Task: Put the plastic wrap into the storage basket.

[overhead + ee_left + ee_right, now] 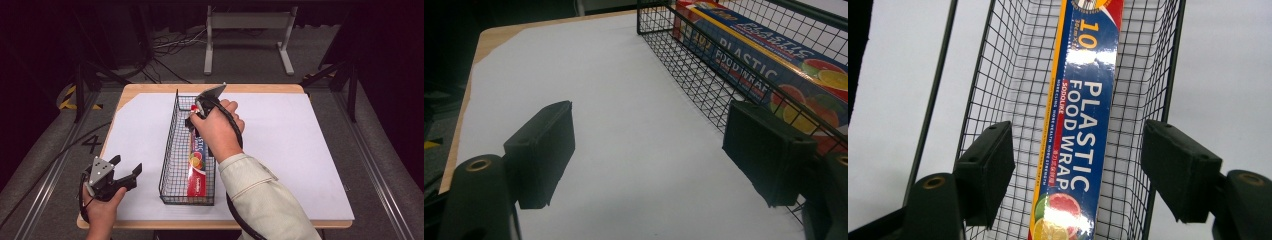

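A long black wire basket (170, 145) stands lengthwise on the white sheet in the middle of the table. Inside it lies a blue and red plastic food wrap box (197, 167), along the basket's right side. My right gripper (193, 120) hovers over the far half of the basket, open, pointing down. In the right gripper view its pads straddle the box (1088, 100) without touching it, above the basket (998, 75). My left gripper (126, 171) rests low near the front left of the table, open and holding nothing. Its view has the basket (694, 75) and box (764, 60) to its right.
A white sheet (285, 145) covers most of the wooden table (150, 89). Bare sheet lies on both sides of the basket. Beyond the table's far edge, a white metal frame (247, 30) and loose cables sit on the grey floor.
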Available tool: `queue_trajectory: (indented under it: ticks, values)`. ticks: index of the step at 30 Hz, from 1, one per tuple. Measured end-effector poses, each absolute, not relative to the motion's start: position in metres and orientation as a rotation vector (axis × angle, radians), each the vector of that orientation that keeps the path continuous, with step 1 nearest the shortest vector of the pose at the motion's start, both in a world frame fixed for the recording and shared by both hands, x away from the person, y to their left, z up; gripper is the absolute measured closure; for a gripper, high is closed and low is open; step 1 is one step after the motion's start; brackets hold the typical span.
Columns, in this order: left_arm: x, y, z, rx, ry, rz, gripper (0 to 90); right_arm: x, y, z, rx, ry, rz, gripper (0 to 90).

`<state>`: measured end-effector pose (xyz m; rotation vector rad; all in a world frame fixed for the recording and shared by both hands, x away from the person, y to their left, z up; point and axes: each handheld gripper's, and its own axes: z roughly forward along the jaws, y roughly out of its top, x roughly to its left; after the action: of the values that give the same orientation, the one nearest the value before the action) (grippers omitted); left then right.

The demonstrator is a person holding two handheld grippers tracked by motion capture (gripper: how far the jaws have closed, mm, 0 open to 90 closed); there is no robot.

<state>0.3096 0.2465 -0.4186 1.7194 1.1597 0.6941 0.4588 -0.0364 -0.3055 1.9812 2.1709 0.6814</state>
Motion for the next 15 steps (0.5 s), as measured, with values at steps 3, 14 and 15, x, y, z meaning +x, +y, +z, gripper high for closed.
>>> queue_trajectory:
  ticks: [3,14,15]
  values:
    - [0.31,0.246,-0.418,1.721,1.161,0.694,21.2,0.457,-0.04,-0.302,1.972,2.177,0.702,29.8]
    - [0.311,0.246,-0.419,1.725,1.161,0.69,21.0,0.45,-0.068,-0.294,1.919,2.174,0.739,28.5]
    - [0.312,0.246,-0.42,1.726,1.161,0.69,21.0,0.449,-0.072,-0.293,1.91,2.176,0.74,28.3]
